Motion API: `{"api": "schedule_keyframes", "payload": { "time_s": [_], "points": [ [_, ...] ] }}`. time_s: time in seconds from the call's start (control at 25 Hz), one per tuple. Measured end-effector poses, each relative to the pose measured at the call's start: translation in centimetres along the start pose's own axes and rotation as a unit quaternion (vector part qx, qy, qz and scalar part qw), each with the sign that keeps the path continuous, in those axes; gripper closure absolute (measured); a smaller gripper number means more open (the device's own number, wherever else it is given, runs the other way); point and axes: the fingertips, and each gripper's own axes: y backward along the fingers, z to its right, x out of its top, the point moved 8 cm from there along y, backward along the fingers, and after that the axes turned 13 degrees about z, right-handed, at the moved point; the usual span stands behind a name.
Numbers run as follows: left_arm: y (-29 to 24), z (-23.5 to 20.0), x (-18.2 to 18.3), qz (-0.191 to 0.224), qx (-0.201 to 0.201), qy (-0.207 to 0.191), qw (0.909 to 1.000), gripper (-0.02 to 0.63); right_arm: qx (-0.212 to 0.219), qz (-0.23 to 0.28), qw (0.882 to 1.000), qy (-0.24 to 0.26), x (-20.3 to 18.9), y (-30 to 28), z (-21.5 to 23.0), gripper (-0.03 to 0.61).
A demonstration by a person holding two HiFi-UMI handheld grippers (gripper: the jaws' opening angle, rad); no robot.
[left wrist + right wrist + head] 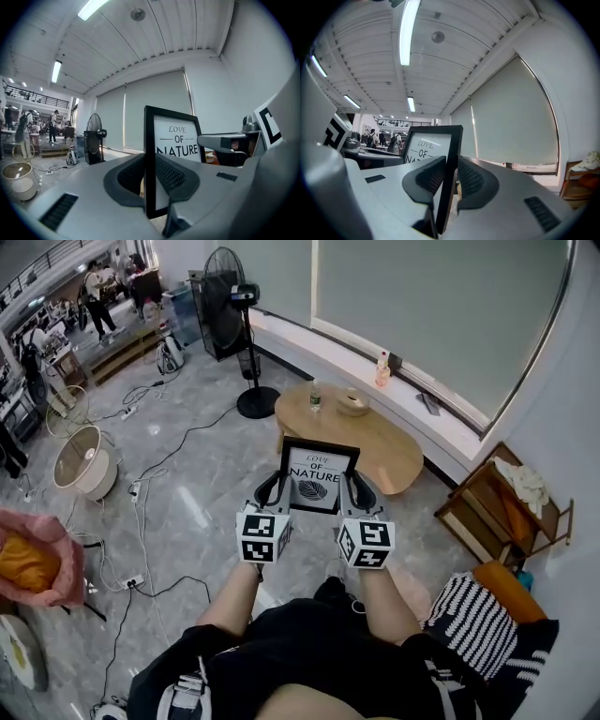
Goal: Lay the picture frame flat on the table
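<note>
A black picture frame [317, 475] with a white print reading "LOVE OF NATURE" hangs upright in the air between my two grippers, well short of the oval wooden table [394, 454]. My left gripper [277, 491] is shut on the frame's left edge [149, 168]. My right gripper [357, 494] is shut on its right edge [449, 178]. In the left gripper view the print [178, 138] faces the camera, and the right gripper's jaw shows beyond it. The dark ribbed pads [171, 174] press both sides of the frame.
On the table stand a small bottle [316, 397] and a bowl [352, 402]. A black floor fan [228, 320] stands left of it, cables lie over the marble floor, a wooden rack [502, 507] stands at the right. People stand far back left.
</note>
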Motion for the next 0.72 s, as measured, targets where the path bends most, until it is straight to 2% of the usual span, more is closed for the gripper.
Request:
{"api": "schedule_keyframes", "payload": {
  "time_s": [0.24, 0.72],
  "points": [
    [-10.9, -0.6, -0.3, -0.006, -0.009, -0.006, 0.9999, 0.531, -0.003, 0.001, 1.0, -0.006, -1.2, -8.0, 6.9, 0.483],
    [-33.1, 1.6, -1.8, -0.025, -0.018, 0.002, 0.9995, 0.531, -0.016, -0.015, 1.0, -0.011, -3.3, -22.8, 23.3, 0.485]
  ]
}}
